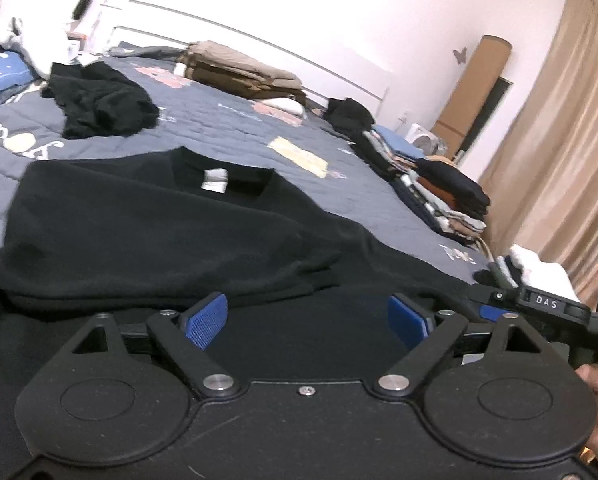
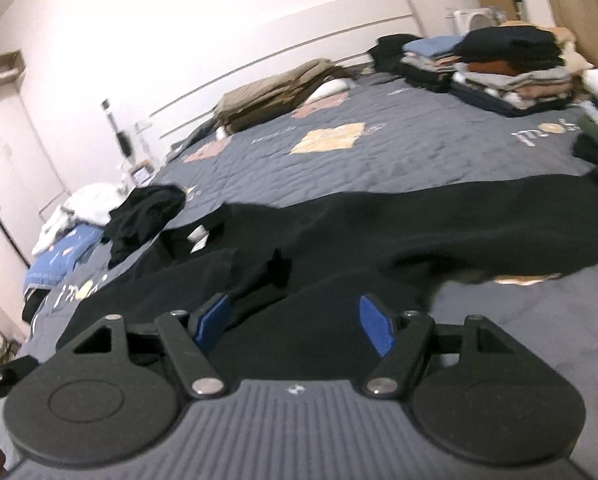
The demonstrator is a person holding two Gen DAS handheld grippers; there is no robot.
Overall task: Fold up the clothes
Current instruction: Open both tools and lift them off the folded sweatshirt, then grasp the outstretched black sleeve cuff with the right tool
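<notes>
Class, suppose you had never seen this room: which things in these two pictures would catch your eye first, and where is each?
First comes the black sweater, spread on the grey bedspread just beyond the open left gripper; its white neck label stands out. Next, the stacks of folded clothes along the bed's far right edge, beyond the open right gripper. A crumpled black garment lies further up the bed.

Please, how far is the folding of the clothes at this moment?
Done: folded stacks stand along the far side of the bed. In hand: a black shirt lies spread on the bed, one side already folded over; the left gripper and right gripper are both open and hold nothing. Left: finishing this shirt, then the crumpled black garment and the white heap.
</notes>
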